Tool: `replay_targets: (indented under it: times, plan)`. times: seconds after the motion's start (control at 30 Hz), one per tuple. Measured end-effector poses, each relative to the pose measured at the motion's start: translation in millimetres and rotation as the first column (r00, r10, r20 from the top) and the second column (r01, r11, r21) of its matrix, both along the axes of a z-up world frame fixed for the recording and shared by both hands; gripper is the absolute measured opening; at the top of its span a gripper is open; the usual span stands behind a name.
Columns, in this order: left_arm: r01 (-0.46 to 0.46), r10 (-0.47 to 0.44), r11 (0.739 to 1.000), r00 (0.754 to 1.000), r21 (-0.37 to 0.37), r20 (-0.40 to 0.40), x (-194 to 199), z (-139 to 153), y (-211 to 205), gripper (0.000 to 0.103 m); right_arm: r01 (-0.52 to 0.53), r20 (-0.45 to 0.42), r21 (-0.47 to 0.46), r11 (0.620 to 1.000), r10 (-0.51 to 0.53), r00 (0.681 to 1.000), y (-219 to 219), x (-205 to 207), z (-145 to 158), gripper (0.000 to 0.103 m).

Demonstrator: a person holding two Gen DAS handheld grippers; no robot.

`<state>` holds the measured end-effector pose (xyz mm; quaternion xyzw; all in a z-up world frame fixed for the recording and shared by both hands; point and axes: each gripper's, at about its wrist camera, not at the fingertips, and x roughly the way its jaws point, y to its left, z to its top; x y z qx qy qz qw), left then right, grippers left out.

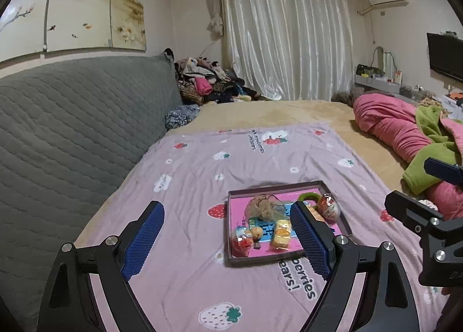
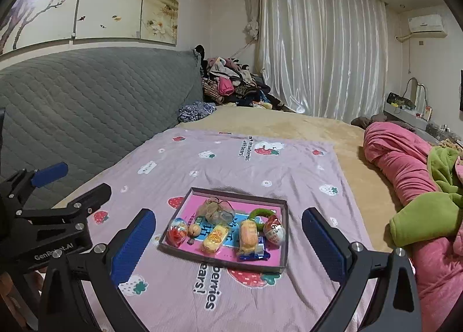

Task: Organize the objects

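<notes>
Left wrist view: the left gripper [image 1: 227, 235] tilts down over the bed, jaws wide and empty, above the tray [image 1: 346, 226] of snacks. Right wrist view: the right gripper [image 2: 228, 241] likewise tilts down, wide and empty, over the tray [image 2: 285, 233] on the pink sheet [image 2: 289, 164].

A home bedroom: a bed [image 2: 289, 129] with a strawberry-print sheet [image 2: 260, 175], grey padded headboard [image 2: 95, 106], piled clothes [image 2: 231, 83], long curtains [image 2: 318, 48] and an air conditioner [image 2: 426, 25].

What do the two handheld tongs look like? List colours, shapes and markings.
Left tongs and right tongs match: black, angular metal arms with silver round bolts, ending in flat rectangular blue pads with a fine ribbed texture. White "GenRobot.AI" lettering marks the left body, seen from the right wrist. No cables or sleeves show.
</notes>
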<state>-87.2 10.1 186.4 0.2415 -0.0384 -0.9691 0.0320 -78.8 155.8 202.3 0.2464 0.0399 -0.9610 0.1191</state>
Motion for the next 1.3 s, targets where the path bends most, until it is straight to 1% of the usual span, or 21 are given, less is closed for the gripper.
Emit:
replay_targets:
  times: [0.17, 0.33, 0.57, 0.67, 0.87, 1.0, 1.13, 1.23, 1.3]
  plan:
    - [0.001, -0.001, 1.000, 1.000, -0.010, -0.019, 25.1, 10.8, 0.6, 0.090, 0.001, -0.022, 0.003, 1.000, -0.001, 1.000, 0.7, 22.7, 7.8, 0.102]
    - [0.006, -0.006, 1.000, 1.000, -0.009, -0.026, 45.2, 15.5, 0.3, 0.090, 0.008, -0.037, 0.013, 1.000, -0.007, 0.999, 1.6, 41.5, 13.0, 0.102]
    - [0.002, -0.002, 1.000, 1.000, 0.002, -0.010, 63.1, 7.8, -0.3, 0.090, 0.013, -0.033, 0.029, 1.000, -0.012, 0.999, 4.6, 61.9, 12.9, 0.102]
    - [0.000, 0.000, 1.000, 1.000, 0.009, 0.003, 67.2, -2.7, -1.0, 0.090, 0.014, -0.017, 0.031, 0.999, -0.013, 1.000, 6.6, 67.3, 4.1, 0.102]
    - [0.002, -0.002, 1.000, 0.999, 0.019, 0.036, 71.7, -33.3, 0.3, 0.090, 0.018, 0.016, 0.029, 0.999, -0.018, 1.000, 10.8, 71.7, -21.4, 0.102]
    - [-0.003, 0.003, 1.000, 0.998, 0.008, 0.065, 70.8, -51.5, 4.6, 0.090, 0.014, 0.034, 0.039, 0.999, -0.016, 0.999, 11.3, 73.6, -36.4, 0.102]
    - [-0.002, 0.001, 1.000, 0.997, 0.011, 0.083, 69.5, -65.5, 8.0, 0.090, 0.019, 0.054, 0.052, 0.998, -0.022, 0.998, 11.2, 72.0, -47.5, 0.102]
    - [0.001, -0.001, 1.000, 0.996, 0.000, 0.091, 67.9, -73.1, 10.2, 0.090, 0.025, 0.050, 0.052, 0.998, -0.027, 0.998, 12.6, 72.5, -54.0, 0.102]
    - [0.004, -0.005, 1.000, 0.995, 0.004, 0.096, 66.7, -76.7, 11.0, 0.090, 0.027, 0.052, 0.056, 0.998, -0.030, 0.998, 13.1, 71.3, -56.6, 0.102]
